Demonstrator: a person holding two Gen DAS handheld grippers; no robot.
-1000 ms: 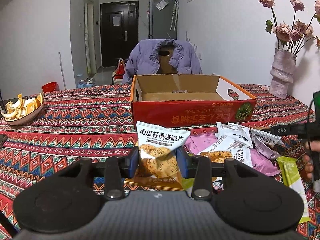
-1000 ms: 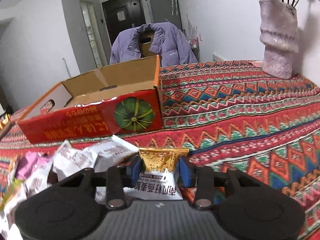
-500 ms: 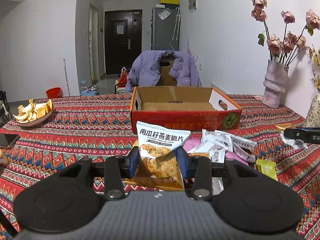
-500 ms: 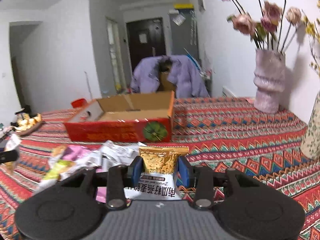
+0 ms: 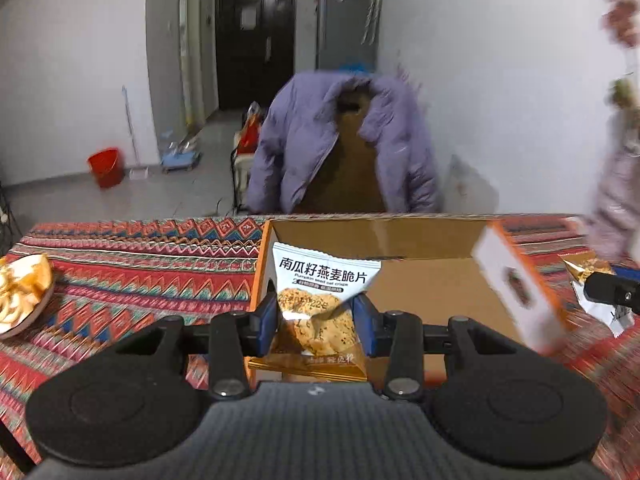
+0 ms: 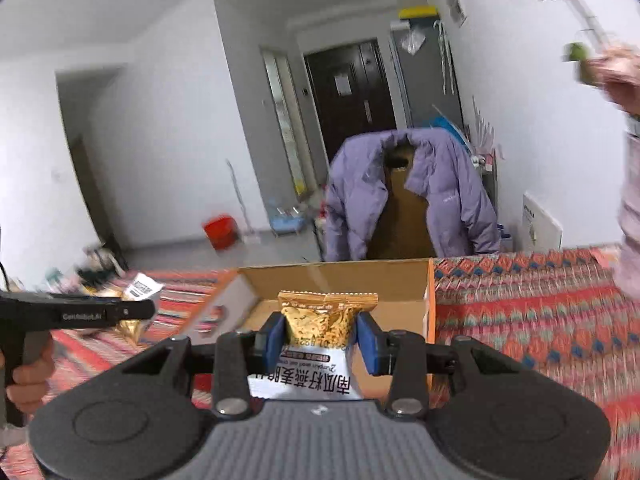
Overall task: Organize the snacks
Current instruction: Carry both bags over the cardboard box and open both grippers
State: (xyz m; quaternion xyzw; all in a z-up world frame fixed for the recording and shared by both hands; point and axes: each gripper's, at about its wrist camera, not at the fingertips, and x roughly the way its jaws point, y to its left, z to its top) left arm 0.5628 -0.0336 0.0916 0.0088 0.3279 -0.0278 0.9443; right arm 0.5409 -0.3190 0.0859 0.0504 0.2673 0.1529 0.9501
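Left gripper [image 5: 316, 318] is clamped on a white-and-orange snack packet [image 5: 320, 300], blue pads pinching it at mid-height, printed top standing up at 12 o'clock. Right gripper [image 6: 322, 334] is likewise closed on a 2nd packet [image 6: 324, 316], this one upside down, gold crimped end up and white end hanging toward the camera. Both packets hang over the open cardboard box [image 5: 420, 292], which sits at 12 o'clock of each gripper on the patterned tablecloth [image 5: 140, 264]. In the left view the right gripper's tip and its packet show at 3 o'clock, beside the box's end flap.

Handling judgement: packets look light, thin foil, puffed with air, crisps inside likely brittle, so a hard squeeze risks crushing. Film looks slick; the left packet's wall is creased where the pads bite. Best hold is probably across the middle or by a crimped seam, which is stiffer and spares the contents. Box floor looks bare, so there's room to drop both flat.

A dish of orange peel [image 5: 20, 300] sits at 9 o'clock in the left view, well apart.
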